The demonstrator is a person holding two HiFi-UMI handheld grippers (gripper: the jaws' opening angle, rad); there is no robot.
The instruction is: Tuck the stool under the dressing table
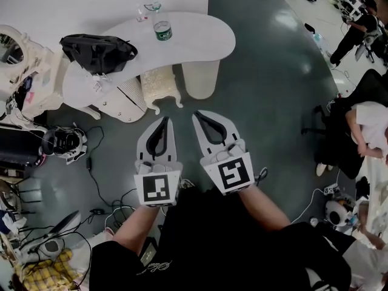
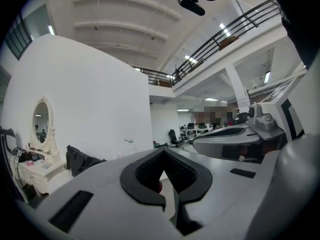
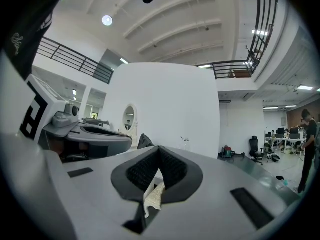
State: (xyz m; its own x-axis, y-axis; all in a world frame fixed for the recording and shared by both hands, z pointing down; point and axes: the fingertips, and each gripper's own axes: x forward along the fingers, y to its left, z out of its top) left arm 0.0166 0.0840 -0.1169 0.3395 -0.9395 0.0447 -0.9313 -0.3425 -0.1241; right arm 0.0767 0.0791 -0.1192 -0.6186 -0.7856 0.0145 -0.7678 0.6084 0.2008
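Head view: a glossy dark grey floor (image 1: 273, 96) carries a white kidney-shaped dressing table (image 1: 200, 38), which stands on a white cylindrical leg (image 1: 200, 77) and a ribbed white base (image 1: 131, 94). A white ornate vanity unit with an oval mirror (image 1: 13, 48) stands at the table's left end.

The cream tufted stool with carved legs (image 1: 160, 85) stands between the ribbed base and the cylindrical leg. Its far part lies beneath the table edge; its near legs and part of the seat project outward.

A black soft handbag (image 1: 97, 52) rests on the left part of the tabletop.

The left gripper (image 1: 165, 120) and right gripper (image 1: 199, 114) are side by side, pointing toward the stool and clear of it. In the left gripper view, the left gripper (image 2: 162, 152) has its jaws clenched together with nothing gripped. In the right gripper view, the right gripper (image 3: 159, 148) is likewise clenched and empty; a cream part of the stool (image 3: 153, 198) shows beyond, through the gap below the pads.

A clear plastic bottle with a green label (image 1: 162, 30) stands near the table's middle, and a clear drinking glass (image 1: 142, 13) just behind it.
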